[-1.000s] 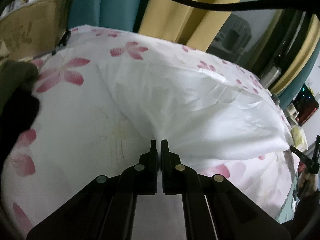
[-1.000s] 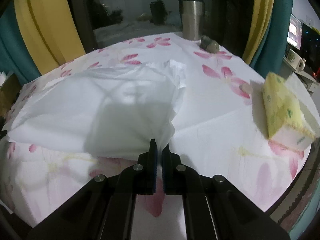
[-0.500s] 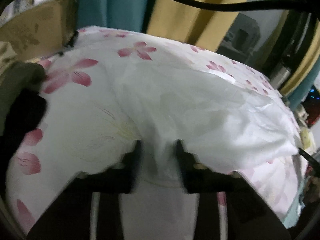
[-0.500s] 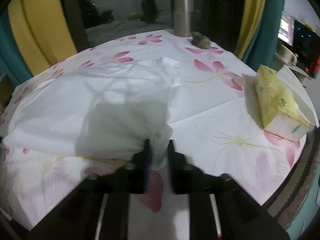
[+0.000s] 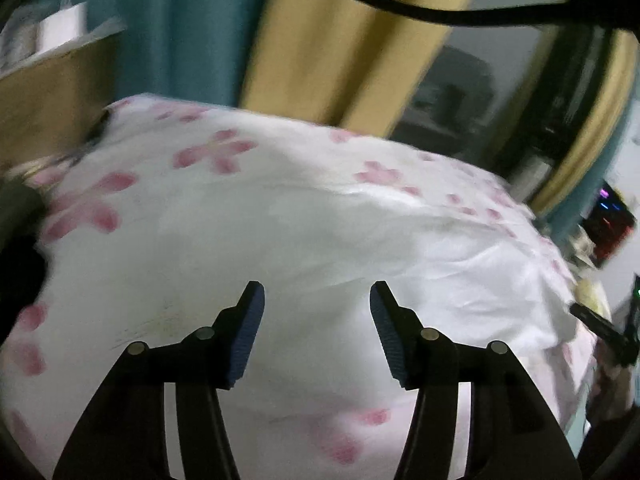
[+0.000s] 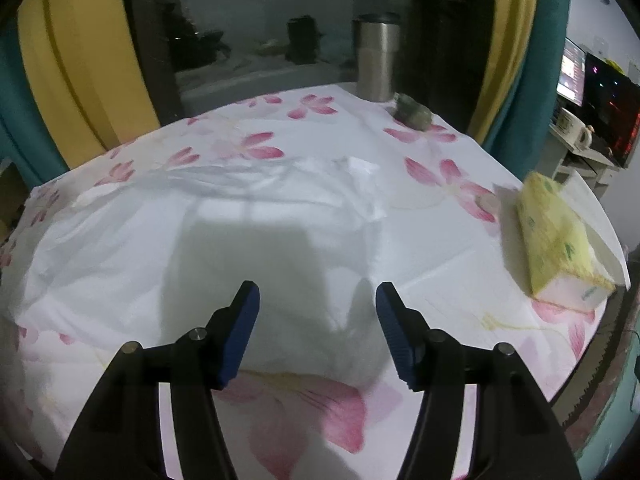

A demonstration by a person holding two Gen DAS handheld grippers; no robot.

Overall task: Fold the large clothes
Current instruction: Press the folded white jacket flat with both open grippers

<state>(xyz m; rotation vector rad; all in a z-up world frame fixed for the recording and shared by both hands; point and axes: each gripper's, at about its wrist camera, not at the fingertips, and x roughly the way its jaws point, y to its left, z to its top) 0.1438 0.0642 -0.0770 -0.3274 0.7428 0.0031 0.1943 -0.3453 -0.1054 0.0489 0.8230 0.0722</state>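
Observation:
A white garment [image 6: 208,248] lies folded and flat on a round table covered with a pink-flowered cloth [image 6: 304,412]. My right gripper [image 6: 317,300] hovers over the garment's near right corner, its jaws opening, with nothing pinched between them. The same garment [image 5: 360,248] appears blurred in the left wrist view. My left gripper [image 5: 316,300] hangs above its near left edge, jaws also opening and holding nothing. Both sets of blue pads stand well apart, clear of the fabric.
A yellow tissue box [image 6: 560,240] sits at the table's right edge. A steel tumbler [image 6: 378,60] and a small grey-green object [image 6: 412,114] stand at the far side. Yellow and teal curtains hang behind. A cardboard box [image 5: 48,104] is at the left.
Both grippers were shut on the garment's near edge a second ago. They have let go, spread wide and risen a little. The garment has settled flat on the cloth.

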